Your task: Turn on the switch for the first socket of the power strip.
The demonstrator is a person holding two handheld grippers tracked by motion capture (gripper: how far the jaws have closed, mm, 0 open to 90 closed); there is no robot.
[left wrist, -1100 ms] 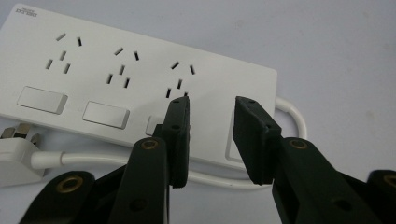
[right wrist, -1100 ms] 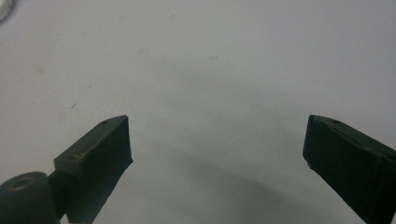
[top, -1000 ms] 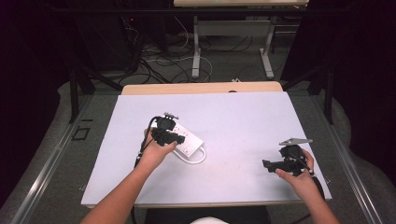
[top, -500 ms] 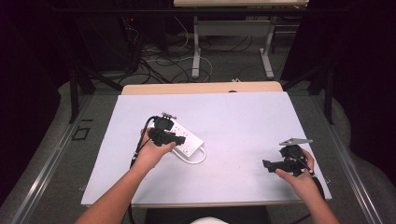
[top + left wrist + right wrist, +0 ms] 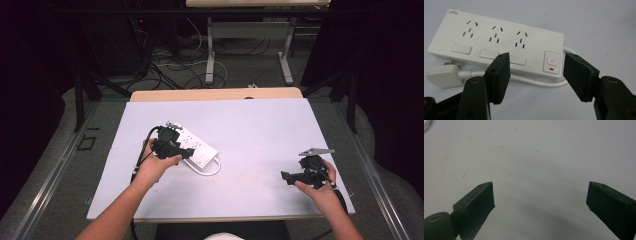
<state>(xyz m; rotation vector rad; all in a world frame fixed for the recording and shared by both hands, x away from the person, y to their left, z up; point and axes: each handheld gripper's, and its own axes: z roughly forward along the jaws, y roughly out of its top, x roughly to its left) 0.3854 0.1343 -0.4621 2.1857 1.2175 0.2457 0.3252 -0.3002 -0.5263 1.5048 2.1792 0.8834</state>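
A white power strip (image 5: 196, 146) (image 5: 496, 45) with three socket groups and a power button (image 5: 552, 61) lies on the white table (image 5: 260, 135), left of centre. Its white cord (image 5: 534, 82) loops along its near side and ends in a white plug (image 5: 442, 75). My left gripper (image 5: 175, 147) (image 5: 536, 75) hovers just over the strip's near edge, open, its jaws either side of the switch end with nothing between them. My right gripper (image 5: 292, 177) (image 5: 540, 202) is open over bare table at the right front, far from the strip.
A wooden table edge (image 5: 215, 93) runs behind the white table. Beyond it are metal desk legs (image 5: 210, 50) and tangled cables (image 5: 170, 65) on the floor. Metal frame rails (image 5: 55, 170) flank the table on both sides.
My left gripper has edged slightly left and nearer over the power strip. The right gripper has stayed where it was.
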